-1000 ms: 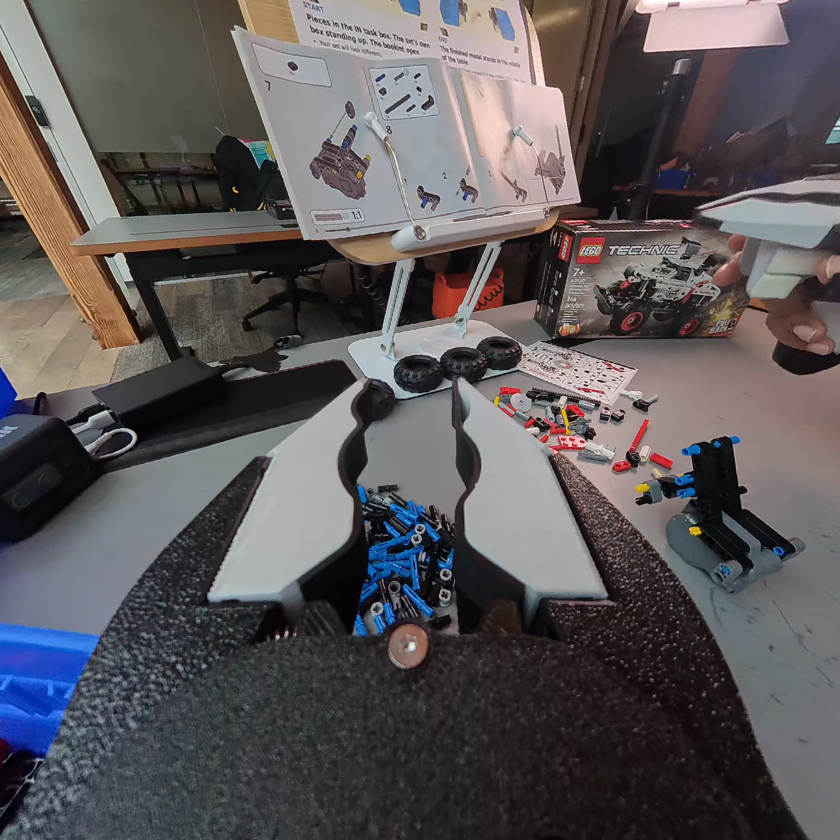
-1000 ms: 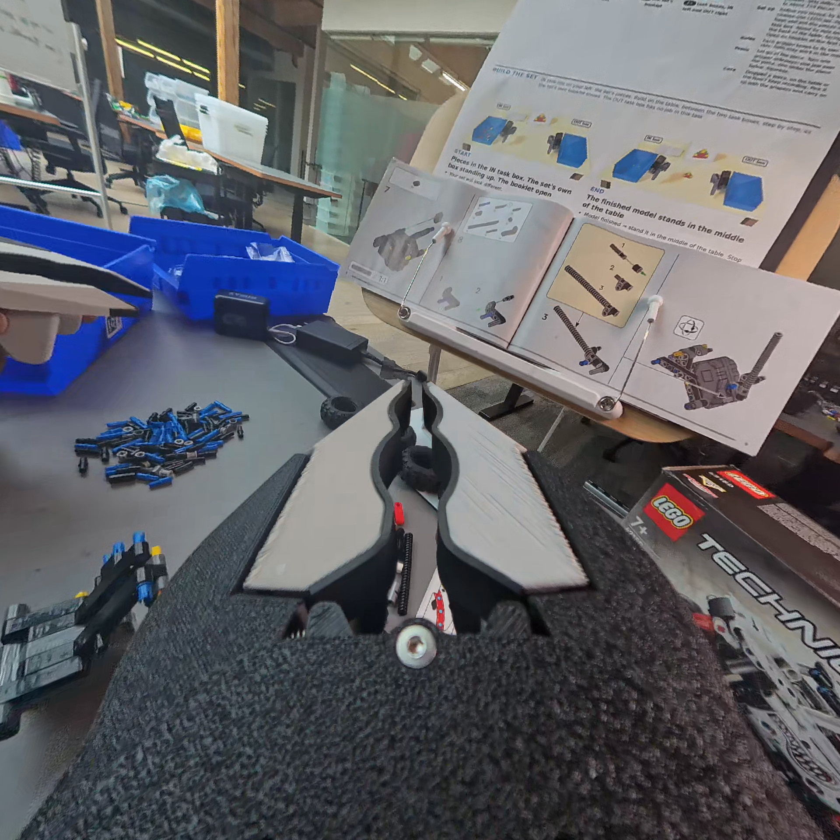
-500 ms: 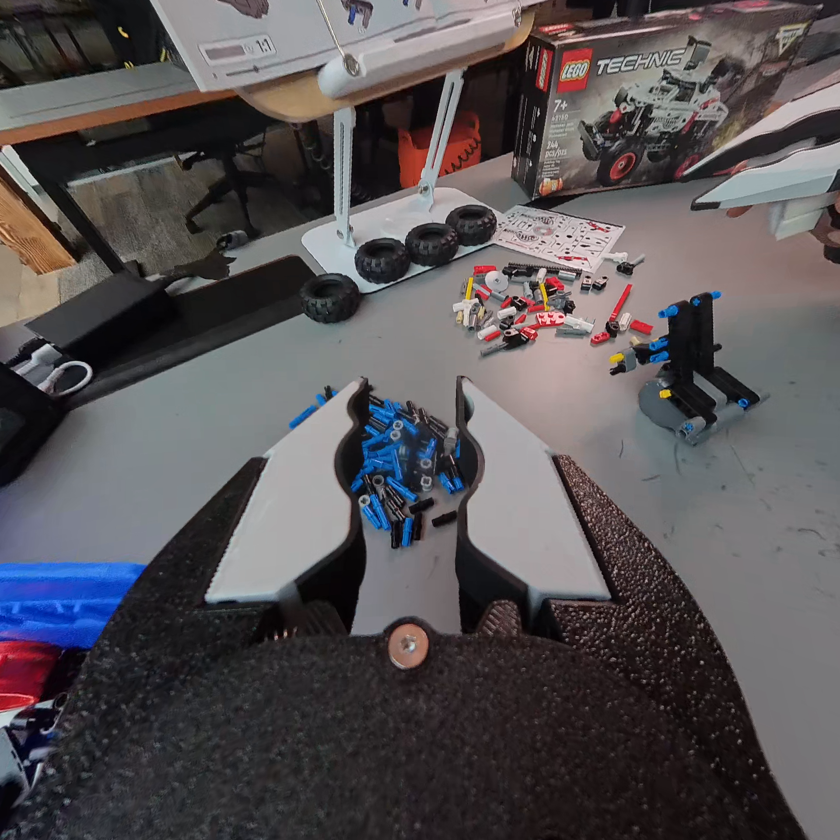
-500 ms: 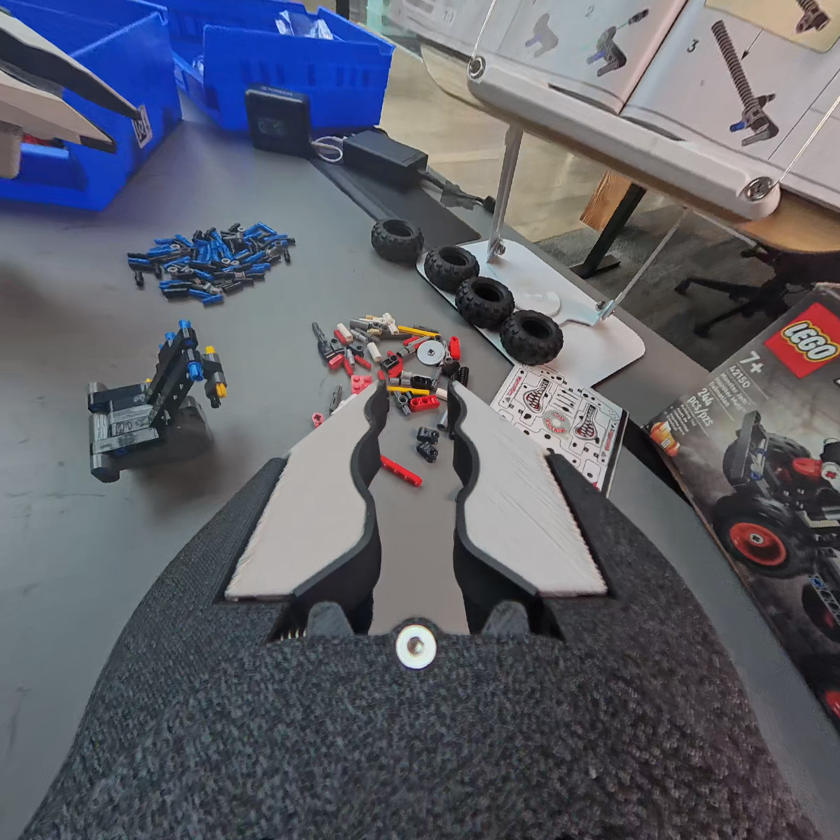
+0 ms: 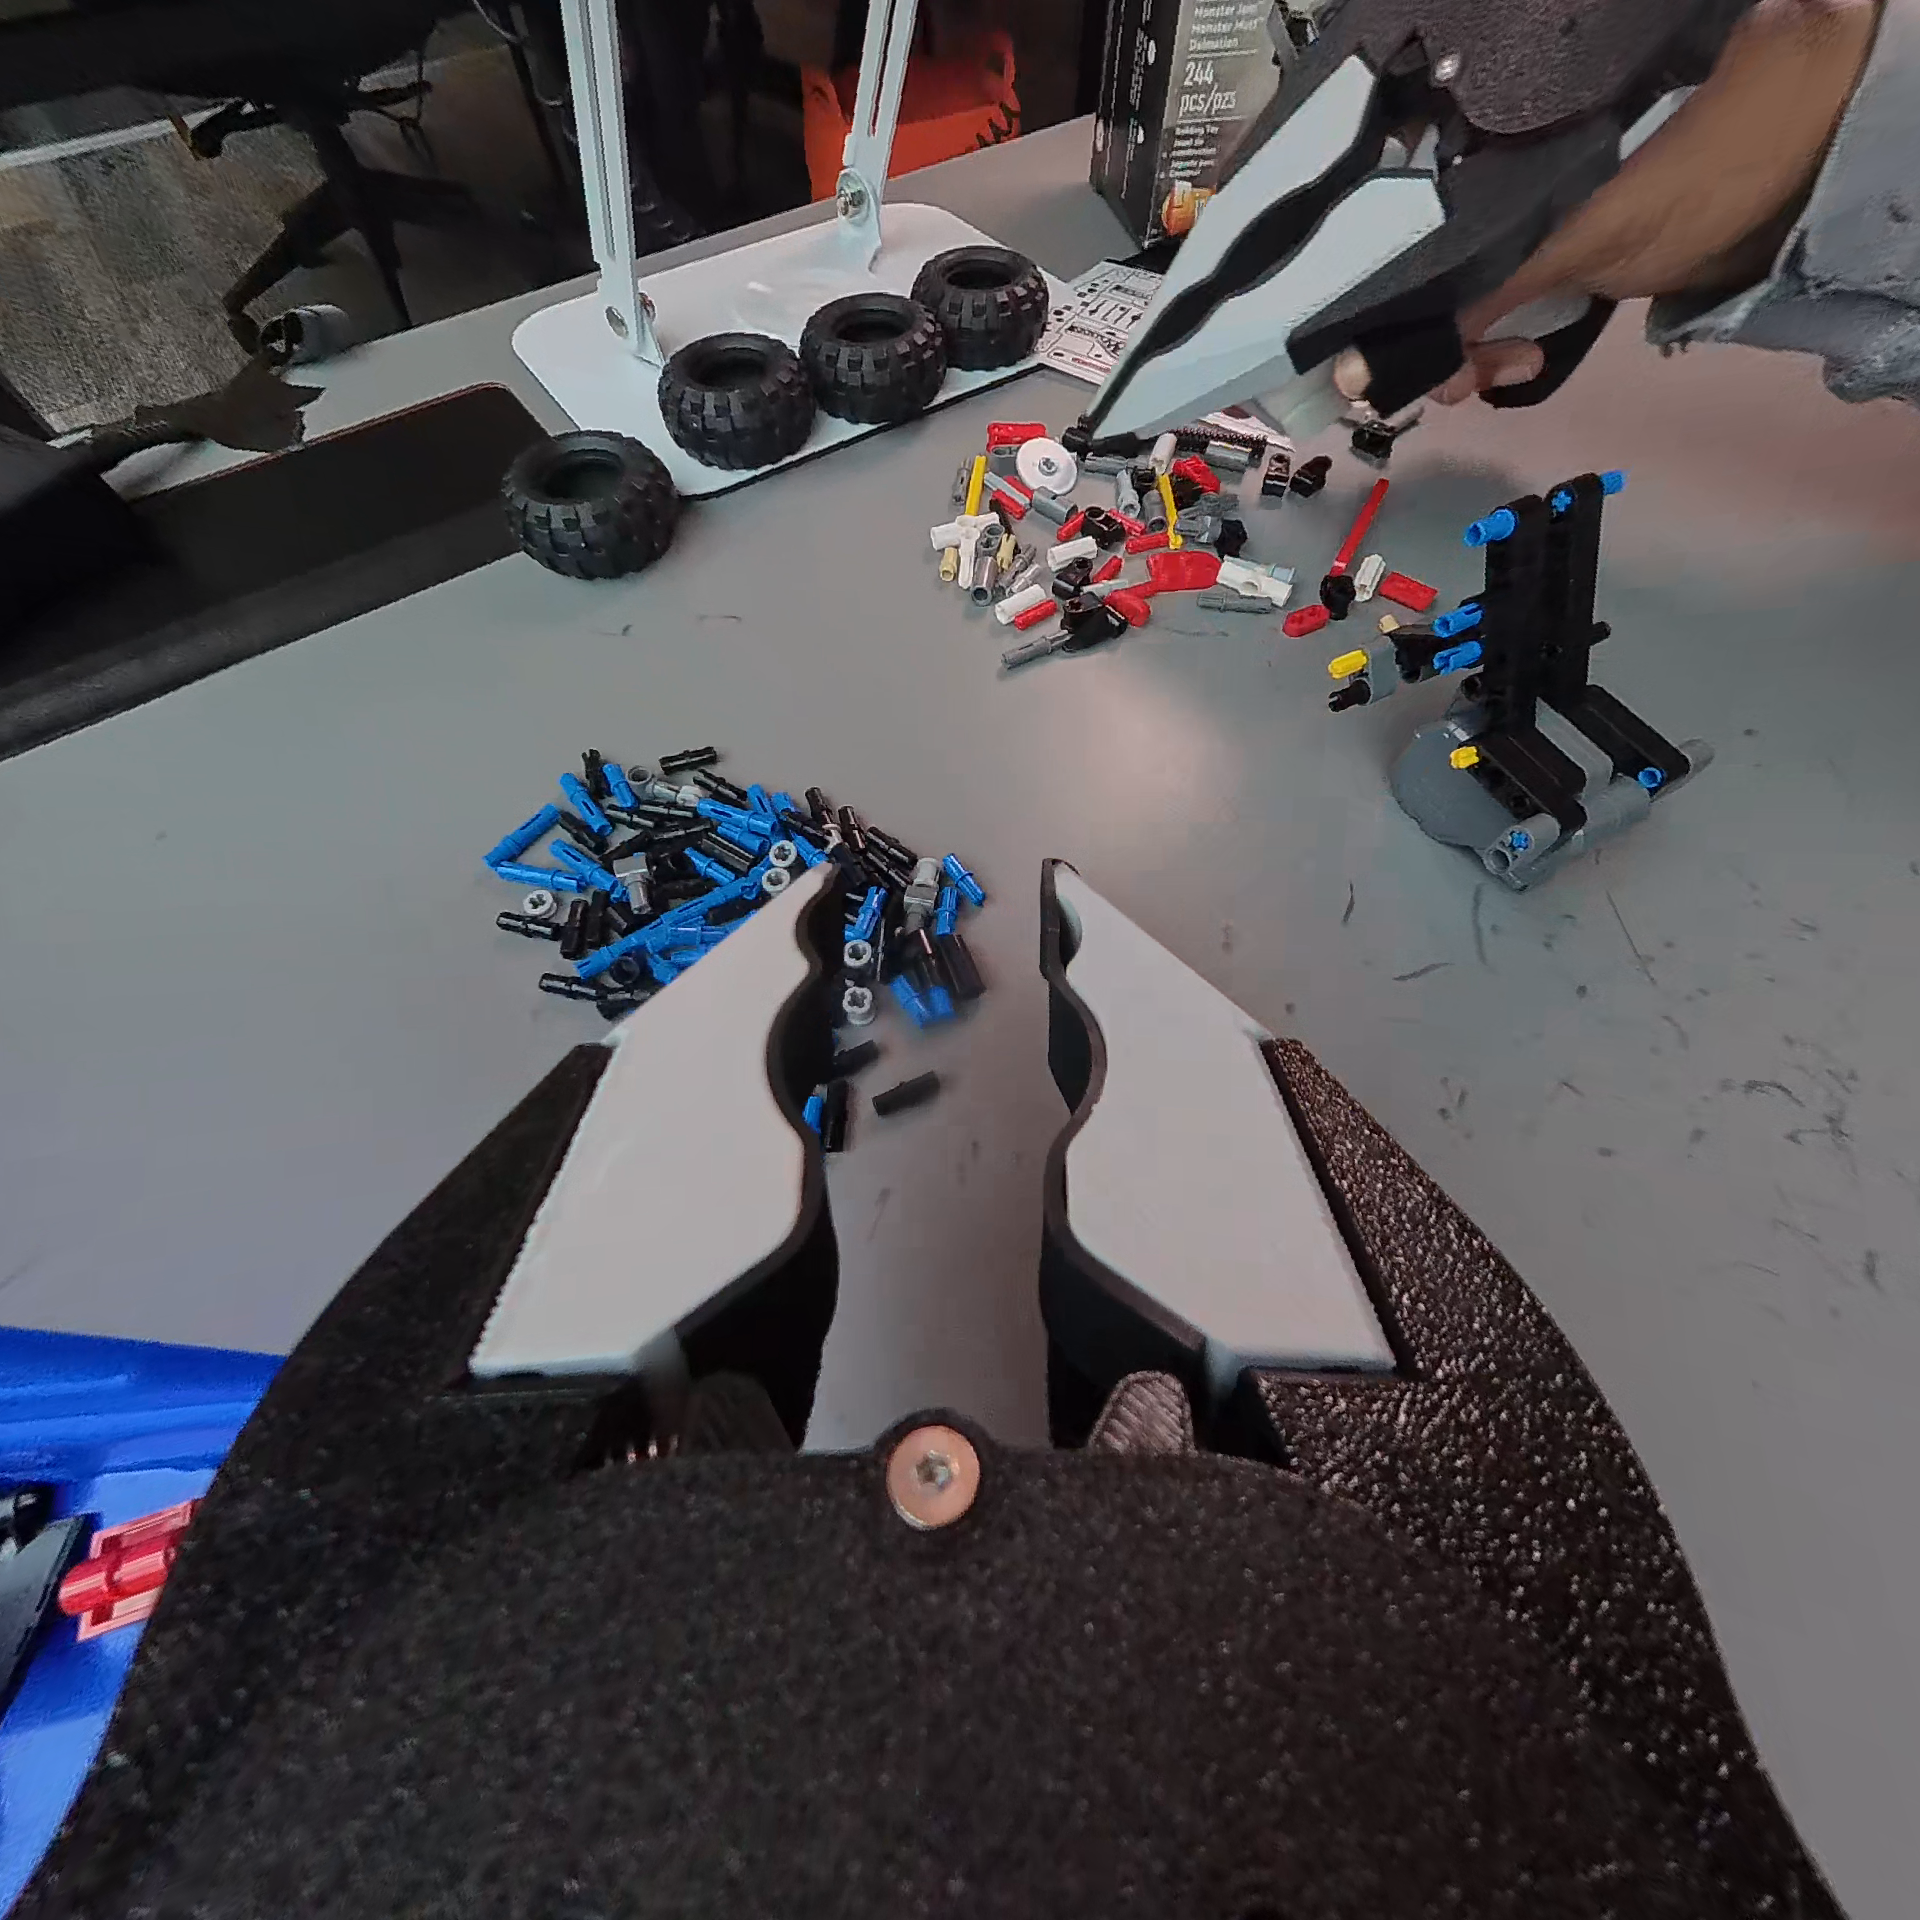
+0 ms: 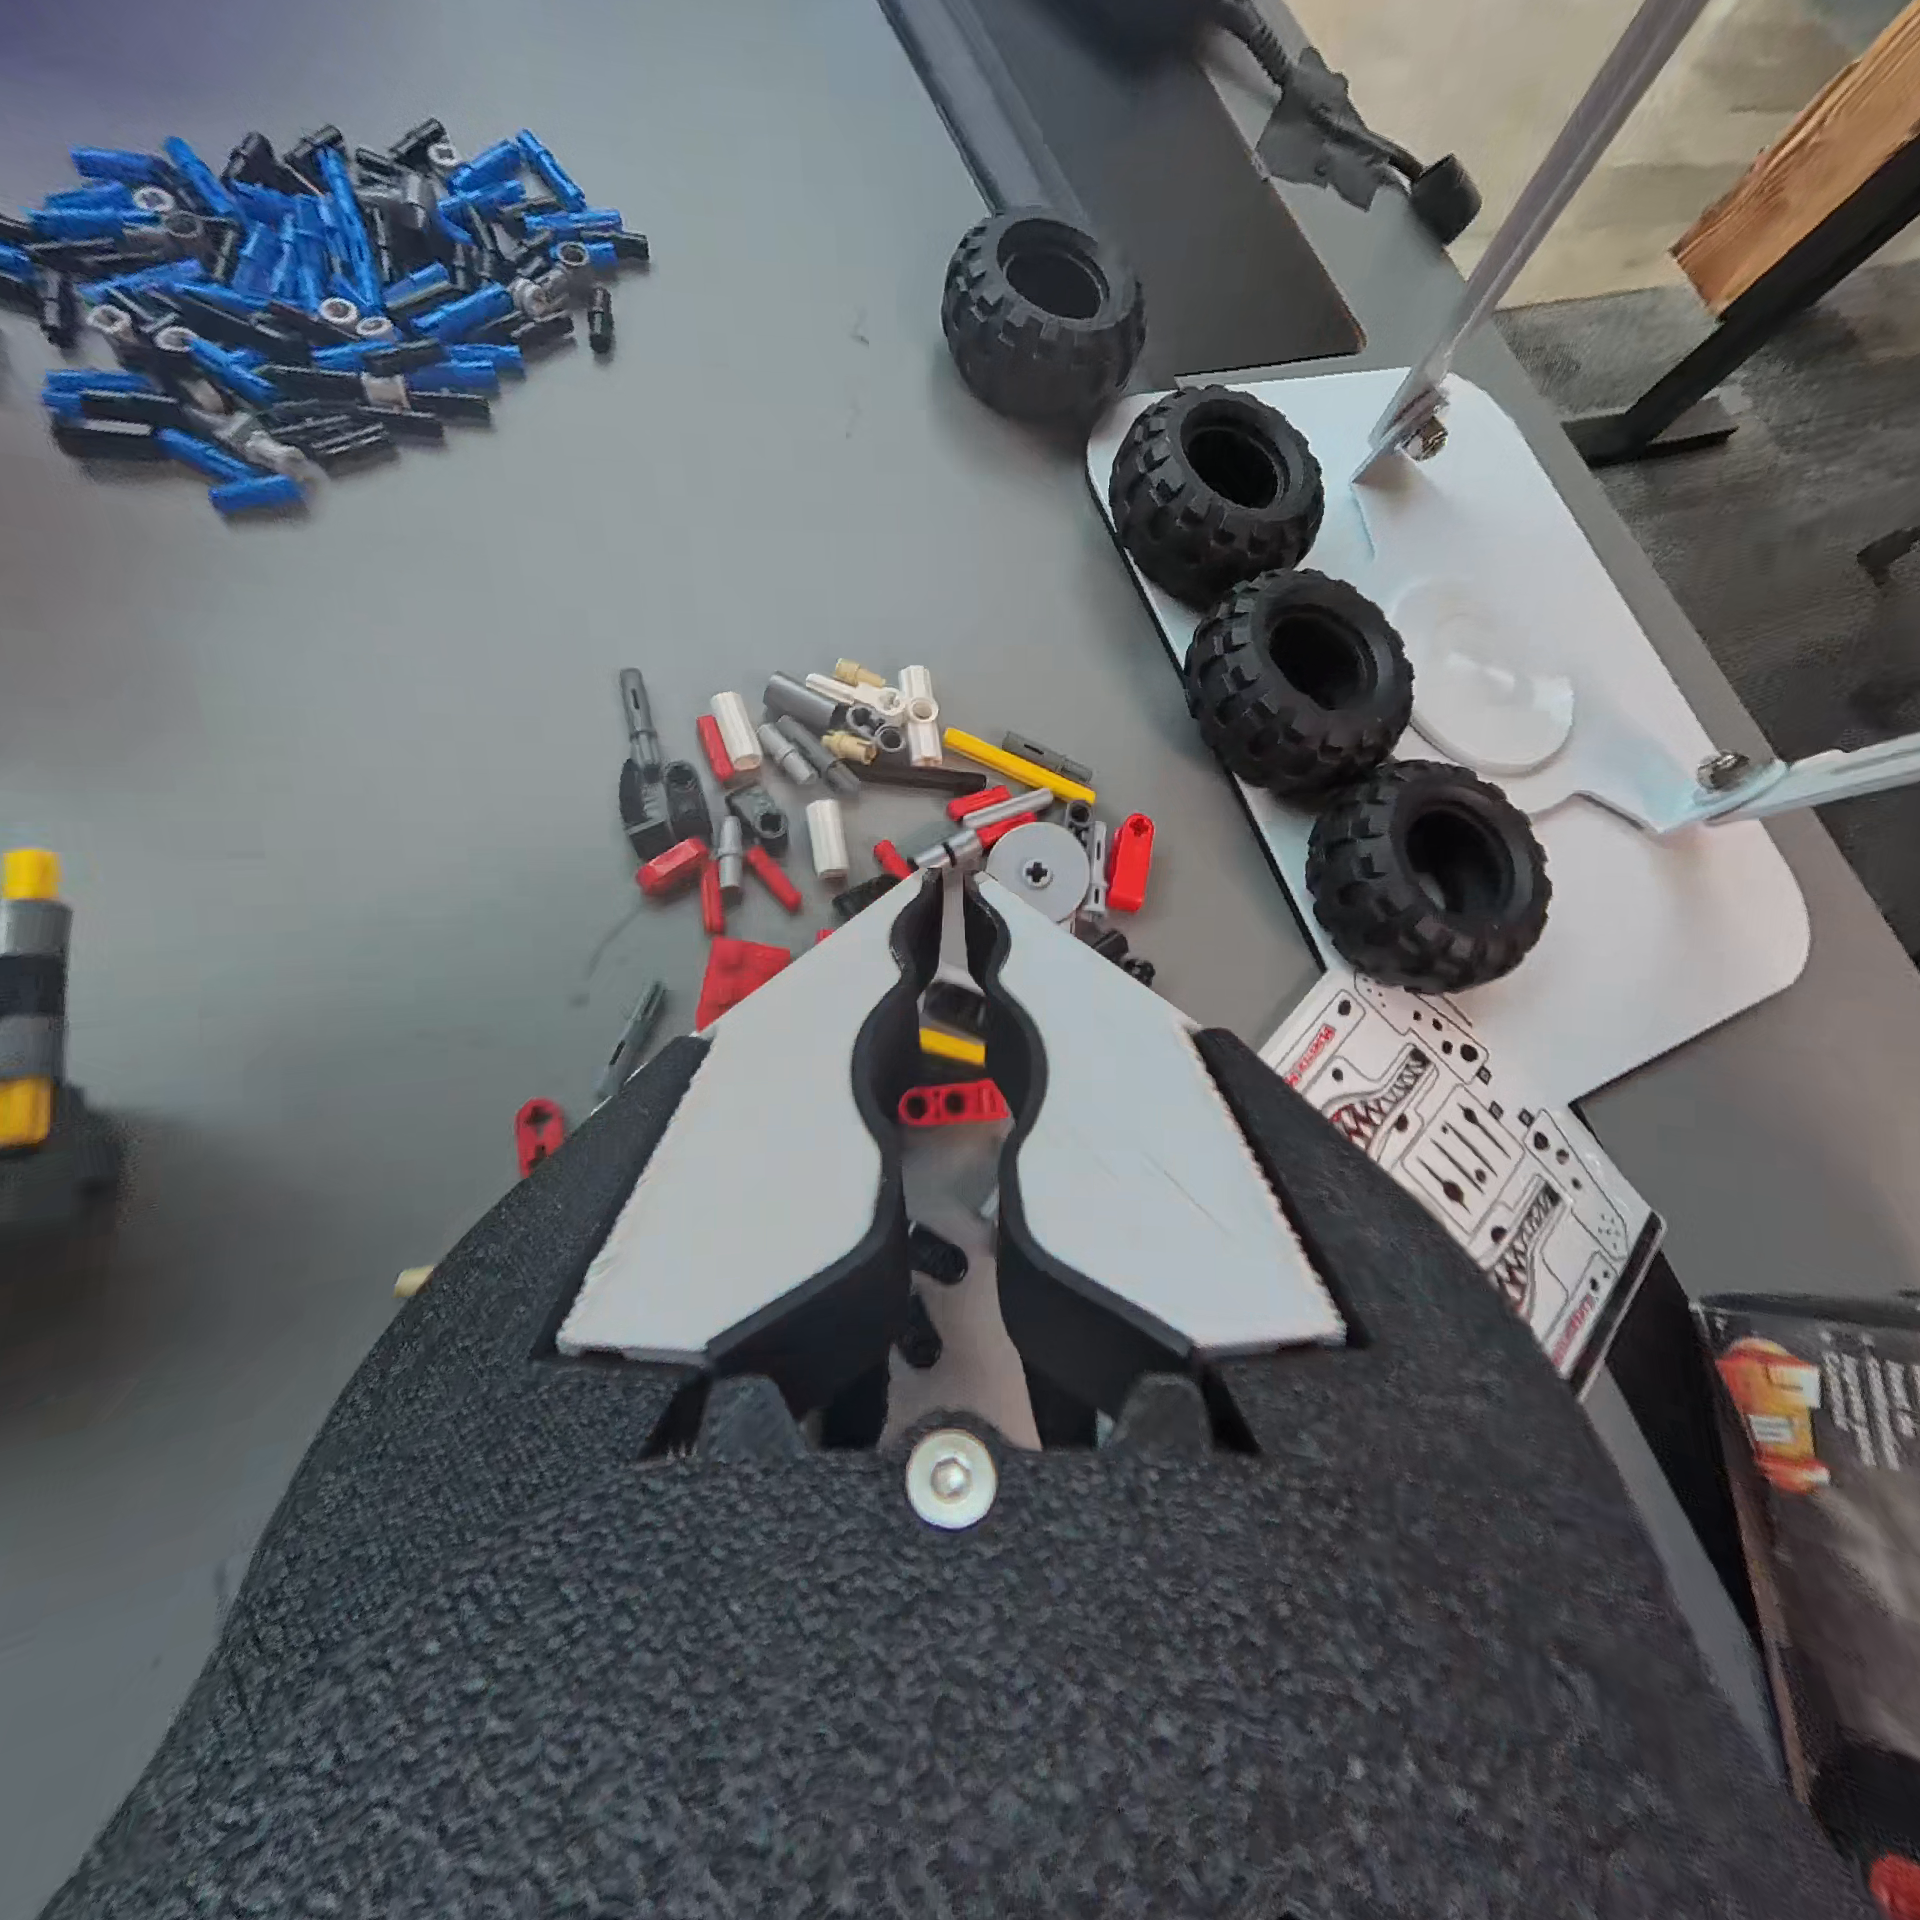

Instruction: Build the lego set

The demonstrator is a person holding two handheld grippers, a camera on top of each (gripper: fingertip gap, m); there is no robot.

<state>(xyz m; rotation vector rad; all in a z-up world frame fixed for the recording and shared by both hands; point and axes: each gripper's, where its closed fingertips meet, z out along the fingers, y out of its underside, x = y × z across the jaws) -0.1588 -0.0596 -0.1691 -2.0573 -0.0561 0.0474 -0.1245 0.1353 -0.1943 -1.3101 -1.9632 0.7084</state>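
My left gripper [image 5: 935, 883] gapes wide over the pins [image 5: 717, 873], my right gripper [image 6: 948, 881] nearly closed beside four tyres [image 6: 1299, 681].

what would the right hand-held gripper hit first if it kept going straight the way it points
Probably the small grey axle pin right at the right hand-held gripper tips, on the near edge of the mixed parts pile. Depth unclear.

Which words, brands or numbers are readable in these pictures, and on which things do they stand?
Black box: white printed lines and a number on its side, legible in the left view, but I do not quote writing.
Same box, right view: print blurred, unreadable.
Sticker sheet: small red print along its edges, too small to read.
Nothing else shows writing.
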